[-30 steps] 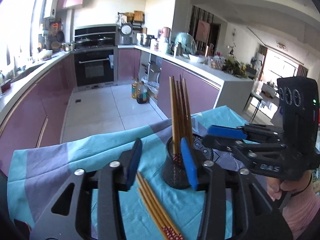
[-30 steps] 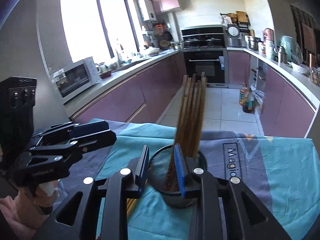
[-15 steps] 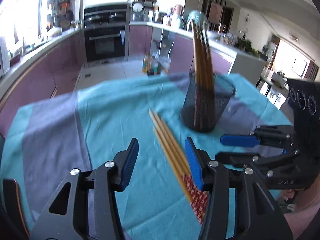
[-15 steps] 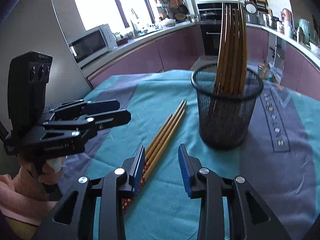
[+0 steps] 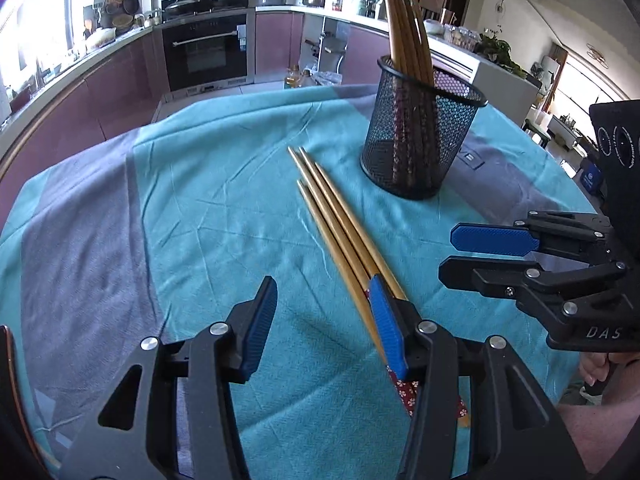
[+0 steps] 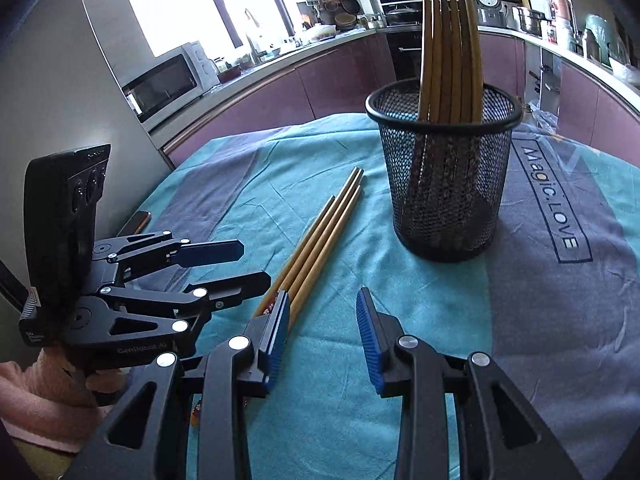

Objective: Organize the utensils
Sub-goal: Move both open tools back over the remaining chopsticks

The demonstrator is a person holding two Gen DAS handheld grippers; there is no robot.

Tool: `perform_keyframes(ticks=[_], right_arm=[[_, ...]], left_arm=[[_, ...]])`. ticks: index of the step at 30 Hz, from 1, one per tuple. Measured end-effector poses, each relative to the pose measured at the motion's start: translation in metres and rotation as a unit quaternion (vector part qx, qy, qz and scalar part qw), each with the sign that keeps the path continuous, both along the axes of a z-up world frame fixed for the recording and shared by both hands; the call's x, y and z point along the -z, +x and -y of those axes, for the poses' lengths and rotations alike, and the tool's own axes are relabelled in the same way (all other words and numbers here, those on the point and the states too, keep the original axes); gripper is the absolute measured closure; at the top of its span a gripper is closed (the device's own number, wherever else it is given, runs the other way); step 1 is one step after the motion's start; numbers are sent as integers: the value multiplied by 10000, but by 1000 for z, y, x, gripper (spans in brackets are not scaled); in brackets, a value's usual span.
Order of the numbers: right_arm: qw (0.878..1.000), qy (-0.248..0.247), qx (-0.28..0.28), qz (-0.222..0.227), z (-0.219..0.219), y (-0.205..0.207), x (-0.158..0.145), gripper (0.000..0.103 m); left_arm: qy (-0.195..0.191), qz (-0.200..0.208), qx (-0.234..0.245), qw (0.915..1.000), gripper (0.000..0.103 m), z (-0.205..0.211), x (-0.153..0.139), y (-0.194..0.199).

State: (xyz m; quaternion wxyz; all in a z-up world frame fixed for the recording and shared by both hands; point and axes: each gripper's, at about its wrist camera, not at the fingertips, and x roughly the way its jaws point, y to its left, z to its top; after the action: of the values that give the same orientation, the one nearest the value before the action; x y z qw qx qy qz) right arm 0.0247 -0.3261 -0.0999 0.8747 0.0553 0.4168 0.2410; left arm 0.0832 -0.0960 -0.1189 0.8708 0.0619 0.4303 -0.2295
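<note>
Several loose wooden chopsticks (image 5: 340,232) lie in a bundle on the teal cloth, their patterned ends towards me. Beyond them stands a black mesh cup (image 5: 420,140) with several chopsticks upright in it. My left gripper (image 5: 324,324) hovers open low over the bundle's near end, its right pad (image 5: 388,328) over the sticks and nothing between the pads. In the right wrist view my right gripper (image 6: 323,338) is open just right of the loose chopsticks (image 6: 320,240), with the mesh cup (image 6: 444,184) ahead. Each gripper shows in the other's view, the right gripper (image 5: 480,256) and the left gripper (image 6: 224,264).
A teal and grey cloth (image 6: 560,280) covers the round table. A small dark object (image 6: 138,220) lies at its left edge. Purple kitchen counters, an oven (image 5: 208,52) and a microwave (image 6: 168,80) stand beyond the table. A hand in a pink sleeve (image 6: 36,400) holds the left gripper.
Both grippers have dropped towards the table and tipped downward, from level with the cup to low over the loose chopsticks. Both pairs of jaws stand slightly wider.
</note>
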Motion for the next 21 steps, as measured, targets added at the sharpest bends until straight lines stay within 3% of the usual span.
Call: perform_keyframes(ticks=[17,21], right_arm=[[9999,-129,-60,-41,-8,5,6,71],[9997,-205,-84,-36,-16,8,7,71]], left_arm=[[135,-44,-97,9999,55,6,6,3],[119,-45,-171,9998,62,4,6,6]])
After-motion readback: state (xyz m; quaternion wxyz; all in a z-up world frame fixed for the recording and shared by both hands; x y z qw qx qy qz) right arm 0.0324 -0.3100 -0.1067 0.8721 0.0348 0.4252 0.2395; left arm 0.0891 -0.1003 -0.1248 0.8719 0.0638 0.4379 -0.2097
